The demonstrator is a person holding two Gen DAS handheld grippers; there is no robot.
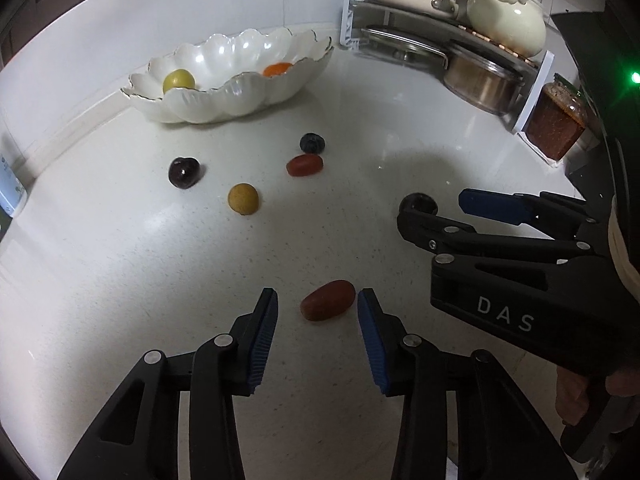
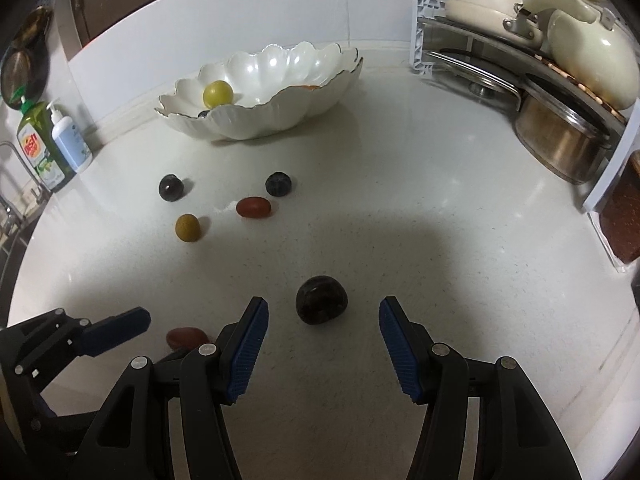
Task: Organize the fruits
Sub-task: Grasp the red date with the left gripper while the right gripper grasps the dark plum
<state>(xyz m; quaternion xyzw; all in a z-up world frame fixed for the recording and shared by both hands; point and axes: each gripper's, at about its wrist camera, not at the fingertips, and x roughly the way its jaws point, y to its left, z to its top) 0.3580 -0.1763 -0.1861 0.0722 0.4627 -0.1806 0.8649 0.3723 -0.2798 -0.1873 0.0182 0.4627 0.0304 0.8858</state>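
Left gripper (image 1: 318,300): pointed down at the counter, jaws part open, a red tomato (image 1: 328,300) lying between the blue pads; right pad just beside the fruit, left pad apart from it, nothing gripped.
Right gripper (image 2: 324,310): also angled down, jaws standing wider, a dark cherry (image 2: 322,299) on the counter between and just ahead of the fingertips; no pad touched it.
Counter (image 1: 120,280): white, speckled, shaded where the grippers hung over it.
Bowl (image 1: 224,100): white, scalloped, gold-edged, at the back near the wall, well apart from both grippers.
In the bowl: a yellow-green fruit (image 1: 179,81) at the left, an orange fruit (image 1: 277,69) toward the right; the right wrist view also showed something small and dark at the near rim.
Loose fruit between bowl and grippers: a second cherry (image 1: 184,173), a blueberry (image 1: 312,143), a second tomato (image 1: 305,165) just beside the blueberry, a tan round fruit (image 1: 243,199).
Rack (image 1: 448,40): at the back right, holding pots, lids and a cream kettle.
Jar (image 1: 556,122): reddish contents, beside the rack.
Bottles (image 2: 52,144): a green one and a pale pump one, far left by the wall.
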